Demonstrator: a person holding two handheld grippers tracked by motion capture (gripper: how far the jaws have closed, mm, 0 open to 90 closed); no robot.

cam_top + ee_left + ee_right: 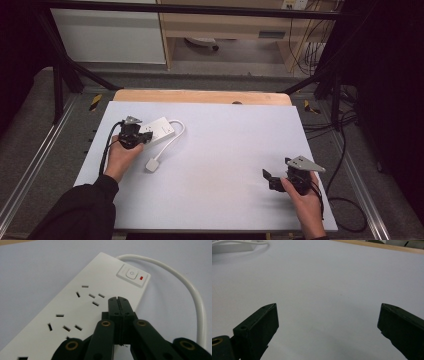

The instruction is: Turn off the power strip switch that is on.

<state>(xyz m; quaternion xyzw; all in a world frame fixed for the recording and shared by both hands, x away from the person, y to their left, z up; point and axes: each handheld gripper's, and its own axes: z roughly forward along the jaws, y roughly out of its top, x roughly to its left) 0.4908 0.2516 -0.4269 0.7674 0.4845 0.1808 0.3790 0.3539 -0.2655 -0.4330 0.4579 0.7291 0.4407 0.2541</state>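
Both jaws of our left gripper [118, 299] sit pressed together over the power strip [75, 312]; we should aim squarely at its switch [131, 273].

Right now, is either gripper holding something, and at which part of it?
Nothing is held. The left gripper is shut with nothing between its jaws, over the white power strip. The right gripper is open above the bare mat.

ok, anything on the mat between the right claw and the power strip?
No. In the high view only bare mat lies between the right claw and the power strip; its plug sits off-line.
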